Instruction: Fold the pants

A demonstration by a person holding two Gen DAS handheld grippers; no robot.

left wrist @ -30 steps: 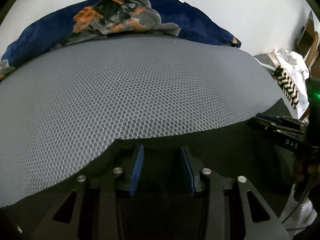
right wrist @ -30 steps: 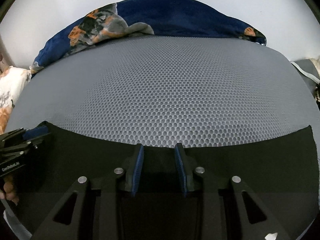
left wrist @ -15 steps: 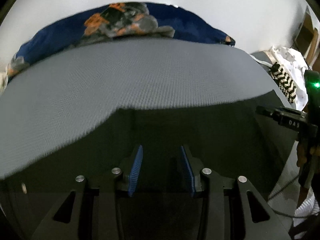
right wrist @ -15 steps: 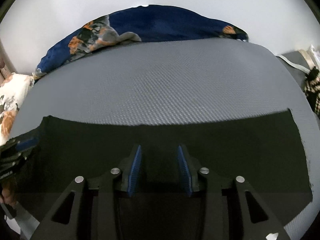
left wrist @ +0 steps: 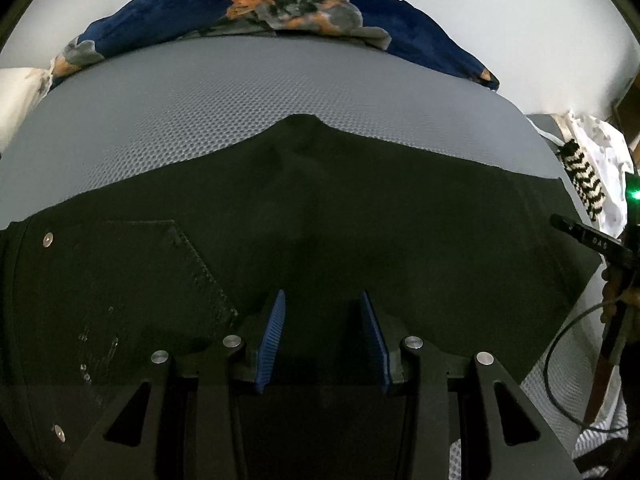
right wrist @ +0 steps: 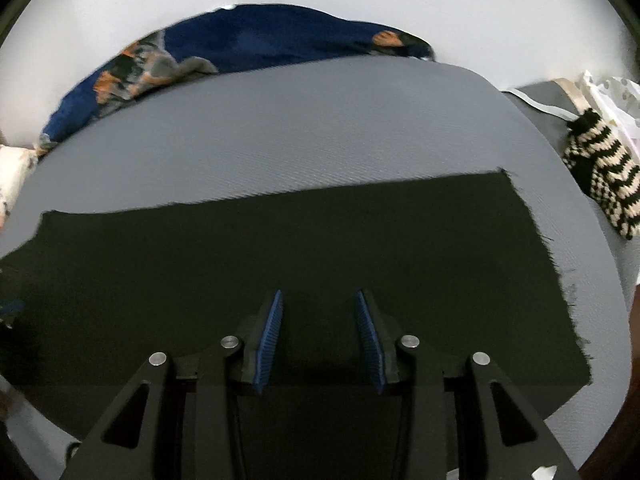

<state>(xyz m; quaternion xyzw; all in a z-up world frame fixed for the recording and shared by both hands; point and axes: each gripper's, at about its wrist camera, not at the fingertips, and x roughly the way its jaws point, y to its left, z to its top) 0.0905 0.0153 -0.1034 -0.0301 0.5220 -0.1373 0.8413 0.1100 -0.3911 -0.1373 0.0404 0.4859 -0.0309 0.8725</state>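
Note:
Black pants (left wrist: 360,216) lie flat on a grey mesh mattress (left wrist: 248,88). In the left wrist view I see a back pocket (left wrist: 160,264), metal rivets and a pointed crotch bump at the far edge. My left gripper (left wrist: 322,300) is open and empty above the cloth. In the right wrist view the pants (right wrist: 280,248) spread as a wide dark panel with a frayed right edge. My right gripper (right wrist: 318,300) is open and empty above it. The right gripper also shows at the right edge of the left wrist view (left wrist: 592,240).
A navy floral blanket (left wrist: 280,12) lies along the mattress's far edge against a white wall. A black-and-cream knitted item (right wrist: 600,188) and white cloth (left wrist: 604,148) lie off the right side. A pale floral pillow (left wrist: 16,96) sits at the far left.
Both grippers have pulled back and up from the pants' far edge. Much more of the black cloth now shows in front of the fingers, including the pocket.

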